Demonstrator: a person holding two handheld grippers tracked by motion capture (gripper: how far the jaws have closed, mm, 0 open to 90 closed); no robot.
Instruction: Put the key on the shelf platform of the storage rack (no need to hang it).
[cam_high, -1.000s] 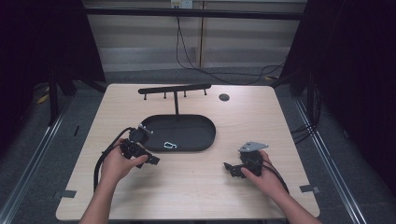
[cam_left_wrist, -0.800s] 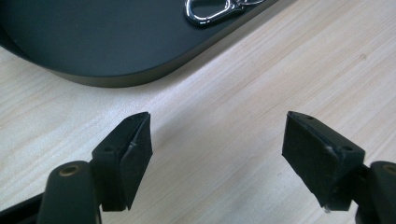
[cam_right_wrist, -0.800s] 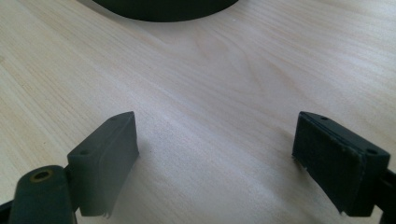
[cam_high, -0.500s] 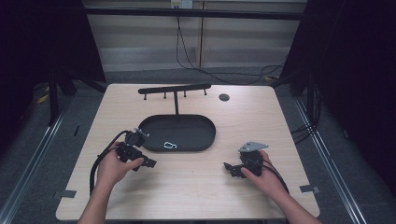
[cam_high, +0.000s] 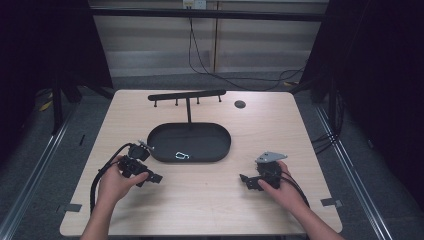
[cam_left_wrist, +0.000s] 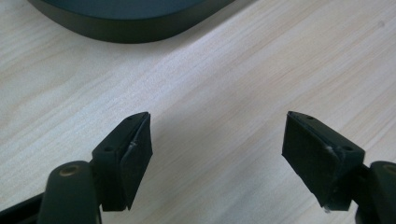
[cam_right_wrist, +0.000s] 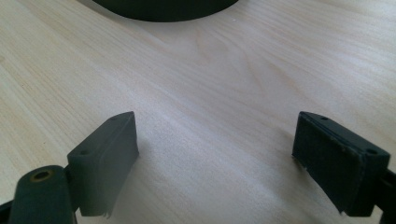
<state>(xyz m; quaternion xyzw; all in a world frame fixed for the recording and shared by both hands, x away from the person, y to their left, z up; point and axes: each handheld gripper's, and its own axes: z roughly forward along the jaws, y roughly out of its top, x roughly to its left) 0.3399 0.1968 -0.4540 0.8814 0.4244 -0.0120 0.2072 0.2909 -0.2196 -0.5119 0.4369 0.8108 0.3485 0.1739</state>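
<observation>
Both hands rest low on the table, nothing held. Left tongs sit just off the near-left end of the black oval tray, jaws spread wide with bare wood between them in the left gripper view. Right tongs lie well off the tray's near-right side, also gaping and empty.

The small white wire clip lies inside the tray, against its near wall, left of centre. Behind the tray stands the T-shaped hanger rack with pegs under its bar.

My read: this is the approach step, pick not yet begun. The left tongs are closer. Next I would lift them over the rim, come down over the clip, and close on a thin, flat piece, so the jaws must reach nearly to the tray floor.
</observation>
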